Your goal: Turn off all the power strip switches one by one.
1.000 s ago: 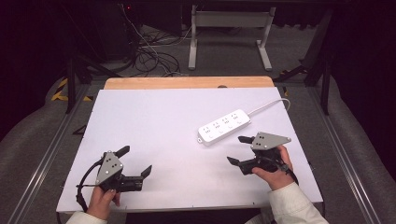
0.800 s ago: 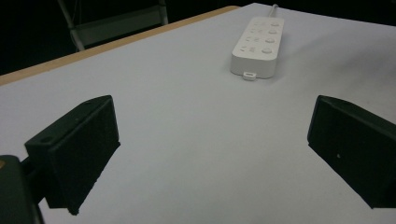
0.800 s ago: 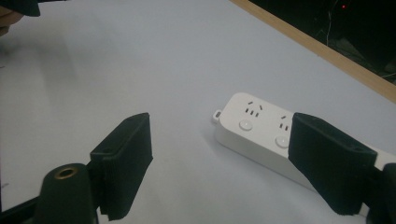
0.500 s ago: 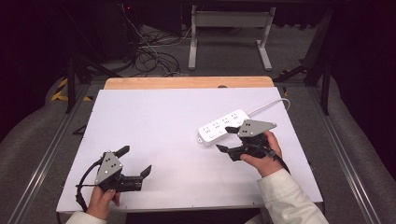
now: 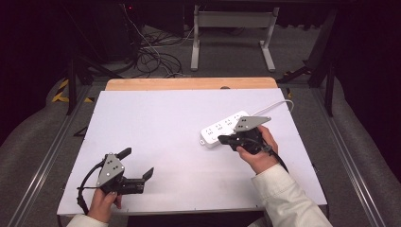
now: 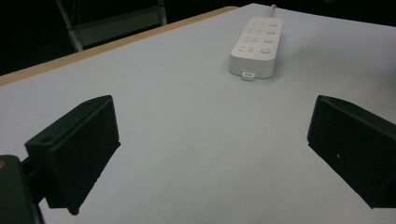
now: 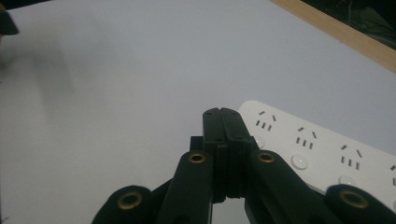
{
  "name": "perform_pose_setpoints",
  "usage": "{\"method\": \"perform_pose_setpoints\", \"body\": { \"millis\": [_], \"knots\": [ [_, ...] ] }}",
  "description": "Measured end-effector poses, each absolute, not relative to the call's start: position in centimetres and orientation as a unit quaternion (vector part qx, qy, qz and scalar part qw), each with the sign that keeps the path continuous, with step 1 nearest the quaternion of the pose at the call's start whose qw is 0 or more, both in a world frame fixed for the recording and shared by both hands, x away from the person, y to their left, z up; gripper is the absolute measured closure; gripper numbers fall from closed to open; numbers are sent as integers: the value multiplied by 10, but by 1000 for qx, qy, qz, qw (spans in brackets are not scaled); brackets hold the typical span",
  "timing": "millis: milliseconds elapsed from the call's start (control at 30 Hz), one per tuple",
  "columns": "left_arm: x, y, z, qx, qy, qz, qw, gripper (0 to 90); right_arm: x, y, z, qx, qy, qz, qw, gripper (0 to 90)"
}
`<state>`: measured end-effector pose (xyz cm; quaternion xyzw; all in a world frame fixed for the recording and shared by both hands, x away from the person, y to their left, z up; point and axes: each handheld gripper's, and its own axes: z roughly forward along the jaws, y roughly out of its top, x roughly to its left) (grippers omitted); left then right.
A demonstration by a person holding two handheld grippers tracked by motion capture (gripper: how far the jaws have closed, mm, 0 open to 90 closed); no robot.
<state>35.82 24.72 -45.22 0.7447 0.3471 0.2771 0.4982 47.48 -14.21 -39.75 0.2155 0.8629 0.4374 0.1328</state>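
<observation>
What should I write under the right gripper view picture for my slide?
Right gripper, jaws shut together, poised over the white power strip on the table.

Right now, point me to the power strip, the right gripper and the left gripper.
power strip [image 6: 254,51], left gripper view, on its white top face.
right gripper [image 5: 222,139], high view, at the tips of its shut jaws.
left gripper [image 5: 139,163], high view, between its open fingertips.
</observation>
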Motion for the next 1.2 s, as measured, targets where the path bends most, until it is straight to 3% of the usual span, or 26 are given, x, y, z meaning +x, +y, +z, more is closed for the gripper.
{"method": "perform_pose_setpoints", "body": {
  "millis": [533, 1200],
  "knots": [
    [359, 247, -453, 746, 347, 275, 497, 28, 522, -119, -433, 264, 877, 385, 117, 900],
    [360, 247, -453, 749, 346, 274, 495, 28, 536, -108, -452, 273, 883, 357, 138, 900]
  ]
}}
